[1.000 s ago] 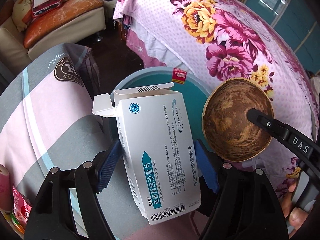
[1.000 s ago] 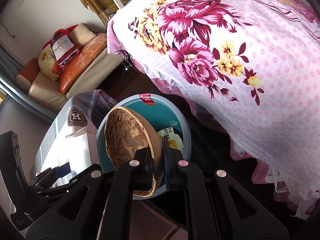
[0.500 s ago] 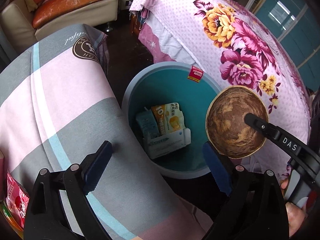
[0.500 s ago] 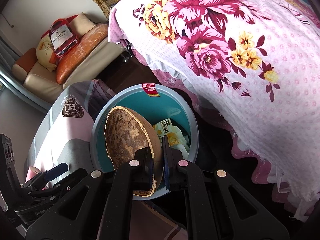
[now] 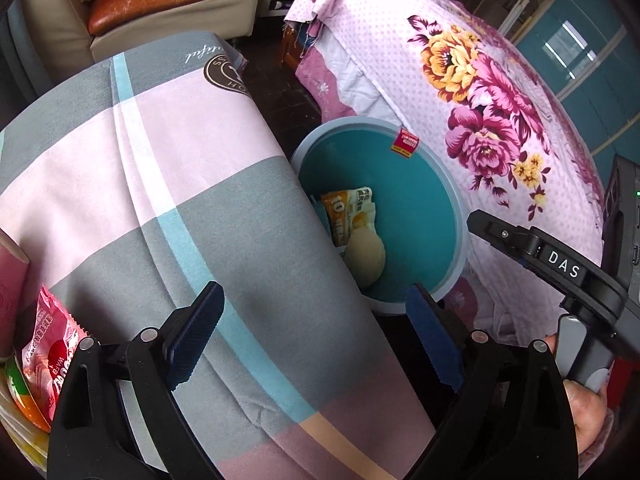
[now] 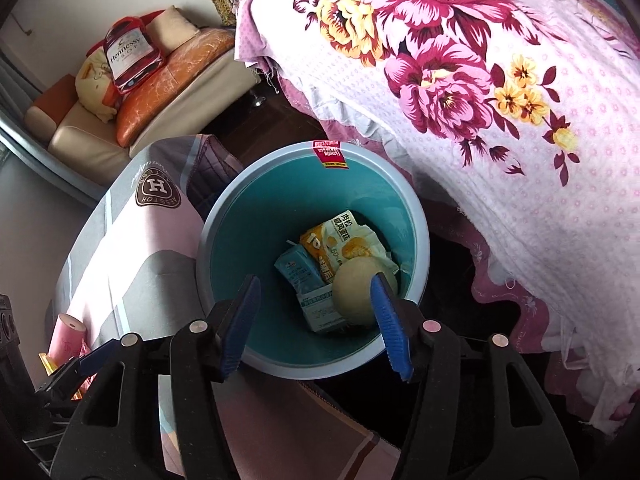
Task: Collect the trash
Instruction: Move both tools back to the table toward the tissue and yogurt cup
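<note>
With both drops apparently done, the coconut shell [image 6: 354,296] sits dome-up at the bottom of the teal bin [image 6: 420,240], on top of the white medicine box [image 6: 320,312] and next to the orange snack wrapper [image 6: 340,240]. The right gripper [image 6: 316,320] hangs over the bin mouth; its jaws have just been opening and nothing is pinched between them now, the shell lying far below the blue pads. The left gripper [image 5: 316,340] is spread wide and empty, hovering over the striped blanket [image 5: 180,200], bin off to its right.

Judgement on what matters next: remaining trash looks to be the pink-red snack packet [image 5: 44,352] at the blanket's near-left edge, by a pink roll [image 6: 66,336].
- It lies left of and slightly behind the left fingertips, well apart from the bin.
- Left hand is clearly the nearer one; the right would have to cross over.
- Packet's long axis seems to run roughly along the gripper's pointing line, so the jaws already straddle its short side. Only part of it shows, so I can't confirm.

Risk: crinkly film, may slip from a shallow pinch.
</note>
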Action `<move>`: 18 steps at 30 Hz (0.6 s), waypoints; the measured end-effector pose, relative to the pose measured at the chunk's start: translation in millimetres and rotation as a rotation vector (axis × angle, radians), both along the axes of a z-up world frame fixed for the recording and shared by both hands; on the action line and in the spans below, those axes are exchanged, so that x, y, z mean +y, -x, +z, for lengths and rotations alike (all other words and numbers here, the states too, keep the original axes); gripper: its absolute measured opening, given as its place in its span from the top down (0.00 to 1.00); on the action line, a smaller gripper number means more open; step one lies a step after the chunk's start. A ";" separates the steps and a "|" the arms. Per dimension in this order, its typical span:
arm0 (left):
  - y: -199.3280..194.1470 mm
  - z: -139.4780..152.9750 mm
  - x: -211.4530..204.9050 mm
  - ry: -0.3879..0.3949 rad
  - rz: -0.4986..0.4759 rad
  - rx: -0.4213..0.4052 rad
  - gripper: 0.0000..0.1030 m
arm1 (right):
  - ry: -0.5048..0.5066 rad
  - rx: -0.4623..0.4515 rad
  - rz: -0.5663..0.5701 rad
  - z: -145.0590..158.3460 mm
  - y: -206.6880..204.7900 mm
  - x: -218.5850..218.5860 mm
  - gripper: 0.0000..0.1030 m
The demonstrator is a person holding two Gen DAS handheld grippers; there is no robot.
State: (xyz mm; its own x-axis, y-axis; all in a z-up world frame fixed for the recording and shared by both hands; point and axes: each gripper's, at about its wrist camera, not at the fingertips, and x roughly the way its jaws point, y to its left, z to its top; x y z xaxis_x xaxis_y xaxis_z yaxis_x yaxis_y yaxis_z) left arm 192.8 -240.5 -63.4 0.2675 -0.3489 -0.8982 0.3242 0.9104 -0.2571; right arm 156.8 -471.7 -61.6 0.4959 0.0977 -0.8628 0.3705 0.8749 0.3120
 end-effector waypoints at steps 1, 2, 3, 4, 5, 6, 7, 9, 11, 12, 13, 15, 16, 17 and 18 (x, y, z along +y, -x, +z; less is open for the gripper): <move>2.6 3.5 4.8 0.004 0.006 -0.007 0.10 | 0.000 -0.001 0.003 2.9 1.4 3.0 0.36; 5.7 7.6 10.2 0.005 0.013 -0.017 0.10 | 0.001 -0.005 0.006 6.0 2.9 6.2 0.36; 8.9 11.6 16.2 0.005 0.021 -0.027 0.10 | 0.004 -0.008 0.013 9.2 4.3 10.4 0.36; 12.3 15.7 22.1 0.004 0.030 -0.037 0.10 | 0.006 -0.010 0.022 12.3 5.1 15.0 0.36; 15.3 19.5 28.7 0.004 0.040 -0.046 0.10 | 0.004 -0.012 0.032 15.1 5.9 20.0 0.34; 18.6 23.2 36.0 0.005 0.050 -0.053 0.10 | -0.002 -0.013 0.041 17.8 6.7 25.9 0.33; 21.7 26.7 43.1 0.006 0.061 -0.061 0.10 | -0.006 -0.016 0.051 20.6 7.0 32.0 0.32; 27.8 33.3 57.9 0.003 0.083 -0.077 0.10 | -0.004 -0.019 0.078 26.2 8.6 45.9 0.32; 33.8 39.4 74.1 0.002 0.108 -0.092 0.09 | -0.006 -0.017 0.109 30.7 10.3 62.2 0.30; 37.0 42.3 82.5 0.004 0.119 -0.097 0.09 | -0.009 -0.016 0.125 32.8 11.1 70.8 0.30; 40.2 44.8 91.2 0.005 0.131 -0.101 0.09 | -0.010 -0.016 0.142 35.0 12.3 79.9 0.30; 47.6 48.8 108.7 0.007 0.155 -0.111 0.09 | -0.007 -0.015 0.182 39.2 14.2 99.3 0.30; 51.0 50.5 117.3 0.007 0.168 -0.117 0.09 | -0.004 -0.013 0.202 40.9 15.4 109.1 0.30; 54.8 52.2 127.1 0.006 0.184 -0.122 0.09 | -0.003 -0.013 0.222 42.7 16.0 118.8 0.30; 58.1 53.4 136.7 0.007 0.199 -0.127 0.09 | -0.002 -0.012 0.244 44.8 16.7 128.8 0.30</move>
